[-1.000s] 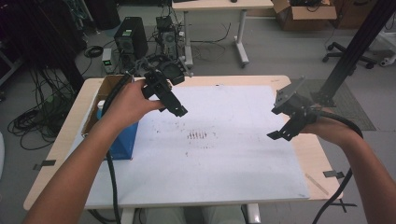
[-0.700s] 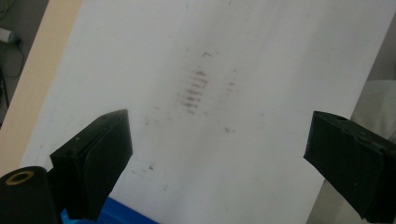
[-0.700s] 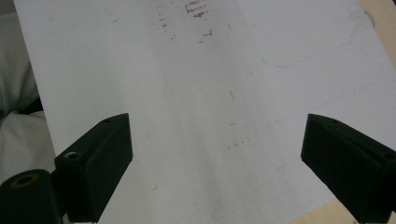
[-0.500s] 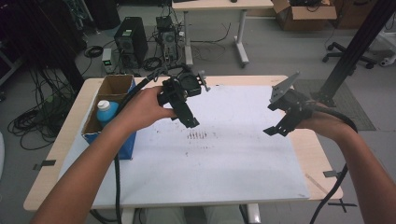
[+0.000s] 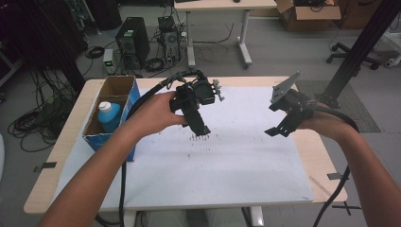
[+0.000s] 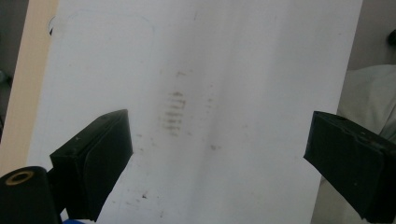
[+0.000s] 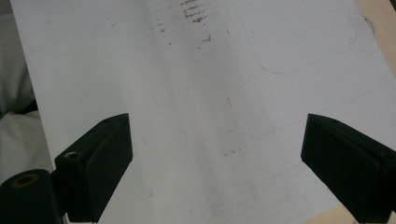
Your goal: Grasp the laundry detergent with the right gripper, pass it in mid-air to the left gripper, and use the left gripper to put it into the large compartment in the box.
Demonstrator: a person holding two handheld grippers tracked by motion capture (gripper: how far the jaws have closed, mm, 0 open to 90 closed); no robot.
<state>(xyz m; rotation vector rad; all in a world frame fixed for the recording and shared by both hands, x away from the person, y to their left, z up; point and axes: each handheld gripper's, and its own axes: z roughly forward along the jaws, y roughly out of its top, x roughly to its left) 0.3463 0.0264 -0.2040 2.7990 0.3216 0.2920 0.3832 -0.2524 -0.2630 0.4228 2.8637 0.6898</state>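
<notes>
My left gripper (image 5: pixel 198 126) hangs over the middle of a white sheet (image 5: pixel 227 161), just above a patch of dark scuff marks (image 5: pixel 199 138). In the left gripper view its jaws (image 6: pixel 219 154) stand wide apart with nothing between them, and the scuff marks (image 6: pixel 173 112) lie ahead. My right gripper (image 5: pixel 279 128) hovers over the sheet's right side, a grey plate on top. Its jaws (image 7: pixel 217 158) are also spread wide and hold nothing. A blue bottle with a white cap (image 5: pixel 108 116) stands in a cardboard box (image 5: pixel 109 87) at the table's left.
The wooden table (image 5: pixel 326 165) shows as a bare strip around the sheet. Faint pen outlines (image 7: pixel 303 51) mark the sheet. Behind the table the floor holds computer towers (image 5: pixel 132 42), cables and a second desk. A black post (image 5: pixel 359 47) rises at the right.
My left gripper has swung right, from above the box to the middle of the sheet, uncovering the blue bottle. The right gripper has barely shifted.
</notes>
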